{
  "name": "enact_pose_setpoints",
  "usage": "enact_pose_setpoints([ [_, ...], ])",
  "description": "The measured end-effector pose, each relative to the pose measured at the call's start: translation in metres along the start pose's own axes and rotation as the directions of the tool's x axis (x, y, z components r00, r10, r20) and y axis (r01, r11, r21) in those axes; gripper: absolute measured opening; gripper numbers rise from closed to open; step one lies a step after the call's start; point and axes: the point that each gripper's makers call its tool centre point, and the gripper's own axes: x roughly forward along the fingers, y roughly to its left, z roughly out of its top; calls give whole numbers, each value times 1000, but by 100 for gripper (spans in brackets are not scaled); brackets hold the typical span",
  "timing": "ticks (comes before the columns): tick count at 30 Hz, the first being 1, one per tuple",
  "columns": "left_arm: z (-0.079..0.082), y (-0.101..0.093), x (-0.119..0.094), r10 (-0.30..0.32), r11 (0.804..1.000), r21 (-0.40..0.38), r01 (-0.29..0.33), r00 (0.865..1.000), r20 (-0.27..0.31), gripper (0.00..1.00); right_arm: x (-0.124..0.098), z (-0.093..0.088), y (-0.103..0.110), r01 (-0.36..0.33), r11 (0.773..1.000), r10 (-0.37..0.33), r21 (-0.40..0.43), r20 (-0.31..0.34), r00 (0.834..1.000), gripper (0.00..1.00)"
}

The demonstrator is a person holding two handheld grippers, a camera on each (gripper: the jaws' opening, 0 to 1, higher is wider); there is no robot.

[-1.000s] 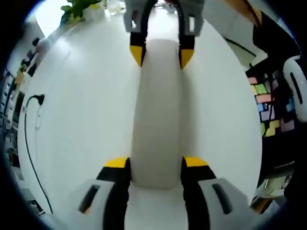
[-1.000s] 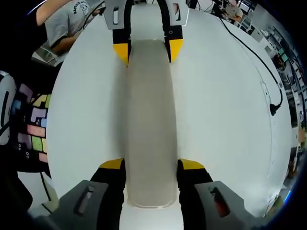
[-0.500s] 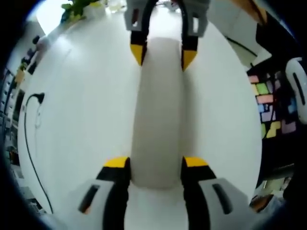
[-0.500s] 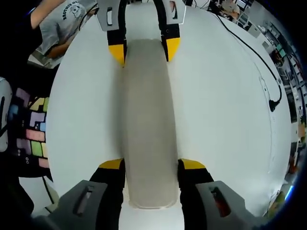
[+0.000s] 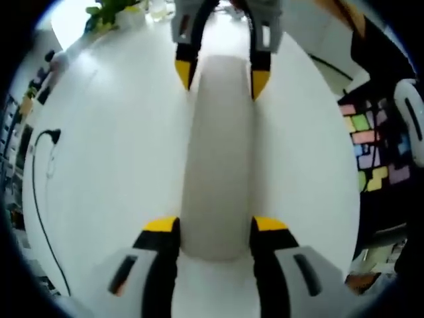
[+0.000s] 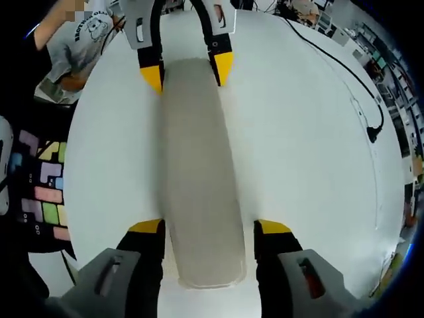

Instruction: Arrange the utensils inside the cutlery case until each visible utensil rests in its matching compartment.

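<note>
The long grey cutlery case (image 5: 218,152) lies closed on the white table (image 5: 119,152), its rounded lid up and its contents hidden. My left gripper (image 5: 215,226) is shut on the case's near end, both yellow-tipped jaws pressing its sides. At the far end the right gripper (image 5: 222,71) straddles the case. In the right gripper view the case (image 6: 199,172) runs away from me, and my right gripper (image 6: 209,228) stands open with a small gap on each side of the case. The left gripper (image 6: 188,71) clamps the far end.
A black cable (image 5: 40,192) snakes along one table edge and shows again as the cable (image 6: 361,99). A green plant (image 5: 109,10) stands at the far end. Coloured floor tiles (image 5: 374,146) lie beyond the table's side. A person in a grey shirt (image 6: 86,40) sits by the far corner.
My right gripper's jaws have spread away from the case's sides. The left gripper keeps its hold, and the case has stayed on the table.
</note>
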Motion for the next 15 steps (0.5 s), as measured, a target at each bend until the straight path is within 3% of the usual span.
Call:
enact_pose_setpoints([
  [3,-2,1,-4,1,1000,-12,-1,1000,-16,49,-3,4,-3,7,1000,-8,19,43,999,59],
  [7,8,5,-16,54,998,37,-57,996,64,71,-13,6,-1,3,999,-8,37,129,992,64],
  [9,8,5,-23,66,997,20,-68,994,82,77,-20,6,-3,29,999,-35,42,152,988,67],
  [10,7,5,-26,74,997,-8,-74,993,95,81,-31,10,-14,117,990,-130,72,204,970,68],
  [11,7,4,-29,77,997,-14,-76,991,110,84,-34,12,-15,130,989,-144,76,218,965,70],
  [15,4,9,-41,132,991,-62,-122,973,191,95,-58,18,-18,218,966,-253,140,330,910,72],
])
